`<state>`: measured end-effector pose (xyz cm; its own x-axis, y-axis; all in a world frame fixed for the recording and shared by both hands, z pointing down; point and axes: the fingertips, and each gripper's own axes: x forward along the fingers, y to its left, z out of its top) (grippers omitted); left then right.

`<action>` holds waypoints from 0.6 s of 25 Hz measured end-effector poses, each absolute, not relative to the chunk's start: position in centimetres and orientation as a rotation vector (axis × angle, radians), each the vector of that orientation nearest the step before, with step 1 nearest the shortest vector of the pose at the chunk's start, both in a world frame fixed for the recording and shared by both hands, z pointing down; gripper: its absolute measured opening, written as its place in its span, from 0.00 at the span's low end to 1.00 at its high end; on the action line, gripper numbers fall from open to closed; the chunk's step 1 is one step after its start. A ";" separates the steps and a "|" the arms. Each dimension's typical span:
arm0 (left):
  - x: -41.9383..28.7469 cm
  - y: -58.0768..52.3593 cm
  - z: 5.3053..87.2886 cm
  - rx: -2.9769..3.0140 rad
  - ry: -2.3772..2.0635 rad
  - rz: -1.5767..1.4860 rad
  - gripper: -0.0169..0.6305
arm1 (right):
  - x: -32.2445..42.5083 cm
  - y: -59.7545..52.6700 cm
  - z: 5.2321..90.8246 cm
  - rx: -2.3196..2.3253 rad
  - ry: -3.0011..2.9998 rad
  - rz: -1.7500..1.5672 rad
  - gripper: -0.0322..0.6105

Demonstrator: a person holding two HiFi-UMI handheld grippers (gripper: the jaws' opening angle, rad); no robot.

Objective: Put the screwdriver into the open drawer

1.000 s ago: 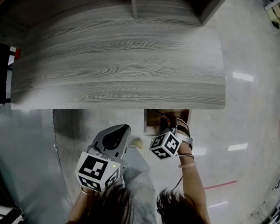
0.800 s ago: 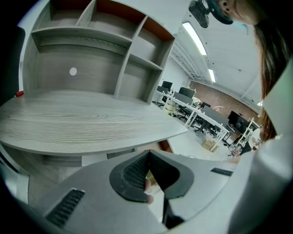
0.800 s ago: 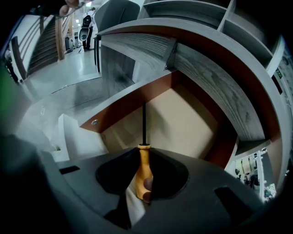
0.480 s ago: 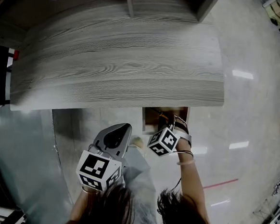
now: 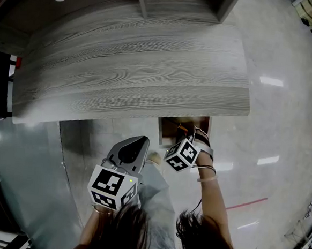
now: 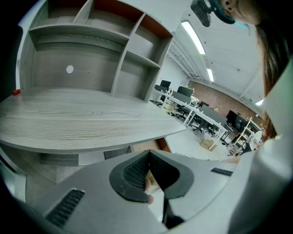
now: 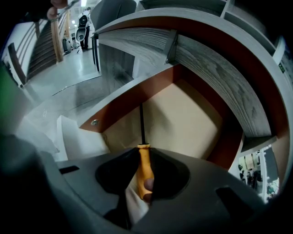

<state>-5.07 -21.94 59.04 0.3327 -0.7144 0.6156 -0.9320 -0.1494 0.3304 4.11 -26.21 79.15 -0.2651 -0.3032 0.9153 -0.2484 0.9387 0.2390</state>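
In the right gripper view, my right gripper point(image 7: 143, 161) is shut on the orange handle of a screwdriver point(image 7: 144, 171). Its dark shaft points into the open drawer point(image 7: 178, 114), which has a tan floor and red-brown walls. In the head view the right gripper point(image 5: 185, 145) hangs over the drawer point(image 5: 169, 129), which juts out from under the grey wood desk point(image 5: 133, 71). The orange handle point(image 5: 183, 130) peeks out there. My left gripper point(image 5: 132, 151) is held lower left, away from the drawer, its jaws shut with nothing between them point(image 6: 147, 170).
Shelving point(image 6: 100, 50) rises at the desk's back. A pale panel point(image 7: 78, 137) stands left of the drawer. Shiny floor point(image 5: 274, 120) spreads to the right. Office desks and chairs point(image 6: 201, 114) stand further off.
The right gripper has edged slightly up and forward over the drawer with the screwdriver. The left gripper has barely shifted.
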 end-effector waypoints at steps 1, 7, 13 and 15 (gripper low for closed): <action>-5.0 -21.9 59.1 1.929 -1.441 0.416 0.05 | 4.1 -26.2 79.0 0.406 -1.860 -0.043 0.19; -4.4 -21.7 59.2 1.939 -1.428 0.426 0.05 | 4.3 -26.0 78.7 0.436 -1.872 -0.022 0.20; -4.4 -21.1 58.7 1.948 -1.430 0.426 0.05 | 4.6 -25.6 77.8 0.466 -1.875 -0.020 0.21; -4.4 -20.7 58.3 1.949 -1.434 0.423 0.05 | 4.7 -25.3 77.4 0.476 -1.876 -0.021 0.20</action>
